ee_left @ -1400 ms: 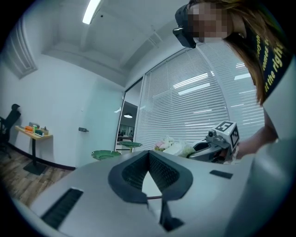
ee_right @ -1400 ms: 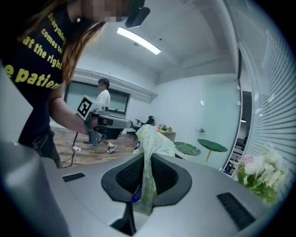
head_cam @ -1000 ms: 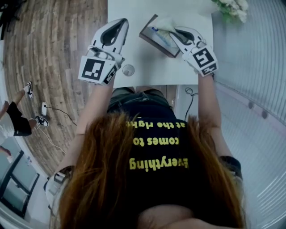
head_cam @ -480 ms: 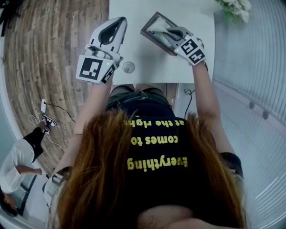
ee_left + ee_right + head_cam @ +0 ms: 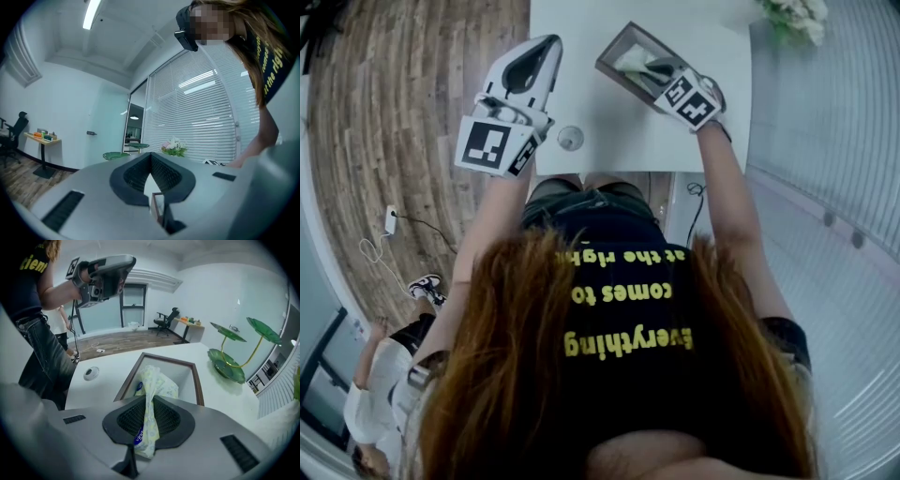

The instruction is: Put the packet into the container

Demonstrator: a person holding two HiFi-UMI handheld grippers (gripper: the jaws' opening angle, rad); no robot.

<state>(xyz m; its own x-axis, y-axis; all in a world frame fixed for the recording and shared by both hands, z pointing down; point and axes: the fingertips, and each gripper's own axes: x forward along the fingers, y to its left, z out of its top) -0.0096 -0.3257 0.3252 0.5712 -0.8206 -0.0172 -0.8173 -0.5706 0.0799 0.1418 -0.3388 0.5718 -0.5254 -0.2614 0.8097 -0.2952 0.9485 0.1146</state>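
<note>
Where the right claw (image 5: 148, 398) hangs over the container (image 5: 198, 380), its jaws stand narrow and clamp the packet (image 5: 157, 383). The packet's far end lies over the container's opening, inside the brown rim, on the white table (image 5: 108, 364). Contact with the container floor cannot be determined. The left claw (image 5: 151, 159) is raised clear of the table, tips together, gripping nothing. The packet's blue label is pinched and illegible. Yellow shirt (image 5: 628, 342) print reads "everything" and "comes to", upside down. The right claw hides the container's near wall.
</note>
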